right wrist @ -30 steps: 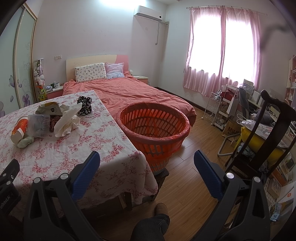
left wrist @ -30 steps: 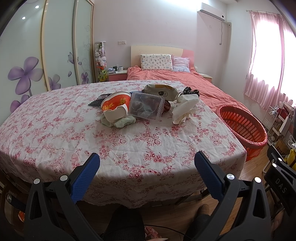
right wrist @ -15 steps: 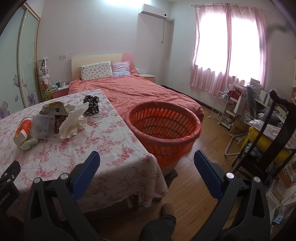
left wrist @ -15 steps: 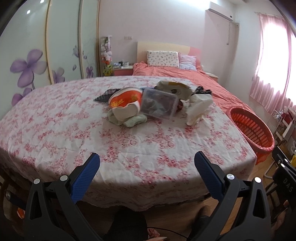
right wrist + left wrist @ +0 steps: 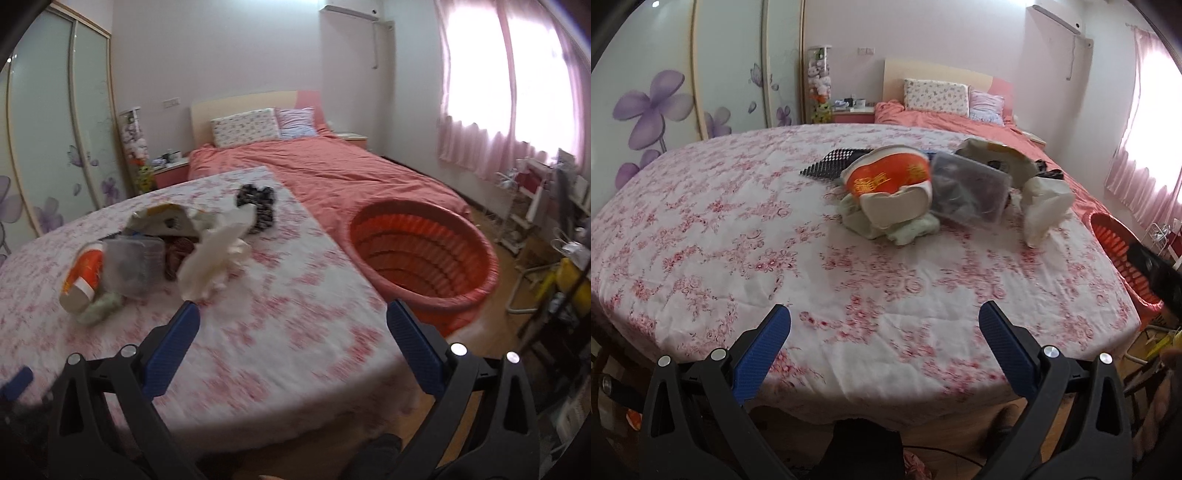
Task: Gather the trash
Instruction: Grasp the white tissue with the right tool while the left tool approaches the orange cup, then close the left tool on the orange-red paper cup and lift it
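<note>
Both empty — left gripper (image 5: 884, 325) spread wide, right gripper (image 5: 293, 325) wide but closing on nothing — short of the trash pile mid-table (image 5: 738, 236): light, soft crumpled white paper (image 5: 214, 262), best pinched across its bulk, likely compressing; orange basket (image 5: 469, 295) beside.

Cloth tablecloth (image 5: 738, 221); slatted plastic basket (image 5: 424, 254); clear plastic box (image 5: 971, 192).

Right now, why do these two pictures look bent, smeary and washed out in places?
Left wrist view: the fisheye lens bows the wardrobe doors and darkens the corners. Right wrist view: the tablecloth smears with motion blur, and the window glares white behind pink curtains.
</note>
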A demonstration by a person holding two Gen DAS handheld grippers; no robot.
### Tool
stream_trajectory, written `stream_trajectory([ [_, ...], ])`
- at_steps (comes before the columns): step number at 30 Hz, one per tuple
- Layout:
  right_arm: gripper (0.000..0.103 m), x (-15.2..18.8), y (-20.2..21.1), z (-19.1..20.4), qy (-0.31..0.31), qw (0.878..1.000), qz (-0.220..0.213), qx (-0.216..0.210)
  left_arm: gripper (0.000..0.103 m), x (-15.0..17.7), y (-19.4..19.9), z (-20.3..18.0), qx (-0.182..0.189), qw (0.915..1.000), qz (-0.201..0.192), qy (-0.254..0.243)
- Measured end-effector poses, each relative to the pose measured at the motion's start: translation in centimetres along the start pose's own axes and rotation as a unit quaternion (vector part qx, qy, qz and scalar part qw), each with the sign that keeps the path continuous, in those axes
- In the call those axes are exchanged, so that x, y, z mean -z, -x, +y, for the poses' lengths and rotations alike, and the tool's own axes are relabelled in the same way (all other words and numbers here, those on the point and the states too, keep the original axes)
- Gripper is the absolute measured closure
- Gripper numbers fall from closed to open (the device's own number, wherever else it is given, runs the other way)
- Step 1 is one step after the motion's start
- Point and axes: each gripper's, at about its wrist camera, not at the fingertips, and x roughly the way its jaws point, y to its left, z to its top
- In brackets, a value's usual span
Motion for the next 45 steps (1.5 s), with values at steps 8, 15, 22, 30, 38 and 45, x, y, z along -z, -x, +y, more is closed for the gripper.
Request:
stream_trajectory([
  [8,0.020,-2.7,-5.6,3.3,-0.011,0.998,0.026,-0.055,0.002,-1.1,-1.3,1.7,0.014,0.9998,-0.005,0.013],
  [15,0.031,-3.8,-10.3,4.1,-0.034,0.996,0.064,-0.044,0.002,-2.5,-1.8,1.9,-0.010,0.9995,-0.030,-0.002],
  [22,0.075,-2.4,-11.8,3.8,-0.040,0.991,0.096,-0.081,0.002,-4.9,-3.4,2.5,-0.001,0.9994,-0.024,0.024],
  [30,0.086,-2.0,-8.8,0.8,-0.033,0.995,0.062,-0.071,0.002,-7.4,-5.3,1.2,0.004,0.9996,-0.022,0.020],
  [38,0.086,-1.9,-7.7,-0.2,-0.031,0.995,0.061,-0.067,0.002,-8.5,-7.5,0.6,0.011,0.9995,0.013,0.026],
  [45,0.086,-1.6,-7.6,-0.4,-0.029,0.996,0.060,-0.065,0.016,-8.7,-8.9,1.2,0.045,0.9969,0.045,0.046],
])
